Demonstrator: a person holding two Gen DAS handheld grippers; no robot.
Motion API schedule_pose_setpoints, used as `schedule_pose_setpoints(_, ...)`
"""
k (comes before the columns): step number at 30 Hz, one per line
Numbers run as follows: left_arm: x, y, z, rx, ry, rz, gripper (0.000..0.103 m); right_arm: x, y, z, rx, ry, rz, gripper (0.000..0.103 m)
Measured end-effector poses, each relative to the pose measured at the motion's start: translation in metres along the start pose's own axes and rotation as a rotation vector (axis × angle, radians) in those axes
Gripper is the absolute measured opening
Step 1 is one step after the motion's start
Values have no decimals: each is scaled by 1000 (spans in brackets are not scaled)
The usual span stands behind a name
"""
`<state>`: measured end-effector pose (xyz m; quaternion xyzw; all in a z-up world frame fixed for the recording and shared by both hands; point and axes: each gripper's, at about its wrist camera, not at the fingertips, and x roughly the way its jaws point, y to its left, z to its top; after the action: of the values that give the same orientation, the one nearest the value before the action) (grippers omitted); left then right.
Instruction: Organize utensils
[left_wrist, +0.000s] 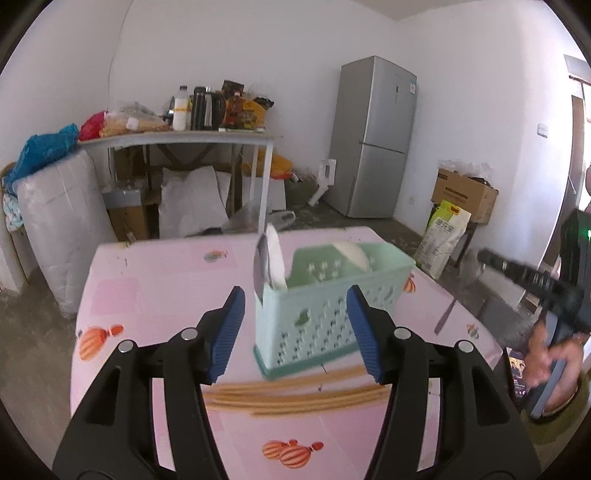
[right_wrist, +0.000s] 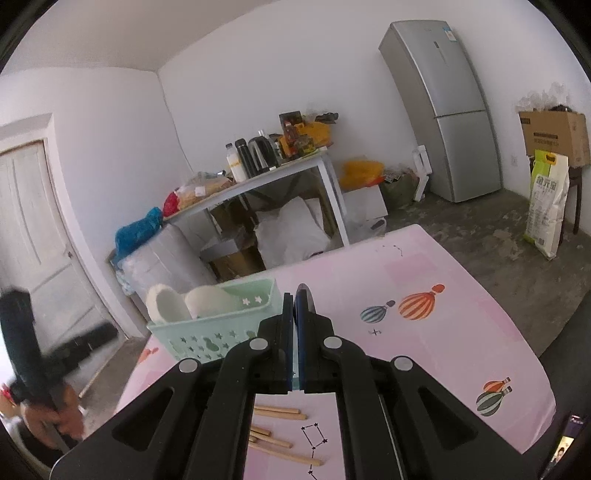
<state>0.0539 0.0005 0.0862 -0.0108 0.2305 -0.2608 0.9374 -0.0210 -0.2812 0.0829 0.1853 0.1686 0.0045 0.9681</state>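
Left gripper (left_wrist: 295, 328): jaws released, nothing between them. Right gripper (right_wrist: 294, 332): jaws clenched, empty. Basket (left_wrist: 325, 317) stood on table (left_wrist: 147, 295) (spoons (left_wrist: 271, 258) upright inside); chopsticks (left_wrist: 295, 395) lay beside it.

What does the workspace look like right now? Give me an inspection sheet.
Surface: pink tablecloth with balloon prints.
Job's things: mint basket upright, holding two white spoons and a metal spoon; wooden chopsticks loose on the cloth in front of it; a thin metal utensil lying right of the basket.
Clutter: phone at the table edge.
Grippers: left gripper open, nothing between its pads; right gripper shut, seemingly empty.
Cables: nothing seen.
Surroundings: fridge, loaded side table, cardboard box, rice sack, door.
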Motion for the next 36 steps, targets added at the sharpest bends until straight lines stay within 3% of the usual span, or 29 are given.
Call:
schedule_pose_setpoints(4, 5, 0, -12, -17, 18, -29, 54, -4, -6, 8, 39, 3, 29, 2)
schedule_pose_setpoints(11, 10, -14, -30, 53, 23, -42, 55, -13, 3, 28, 57, -29, 89, 2)
schedule_pose_setpoints(25, 11, -23, -39, 143, 0, -27, 57, -1, 72, 93, -31, -131, 329, 2)
schedule_pose_setpoints(36, 14, -10, -41, 112, 9, 3, 57, 70, 70, 74, 3, -2, 369, 2)
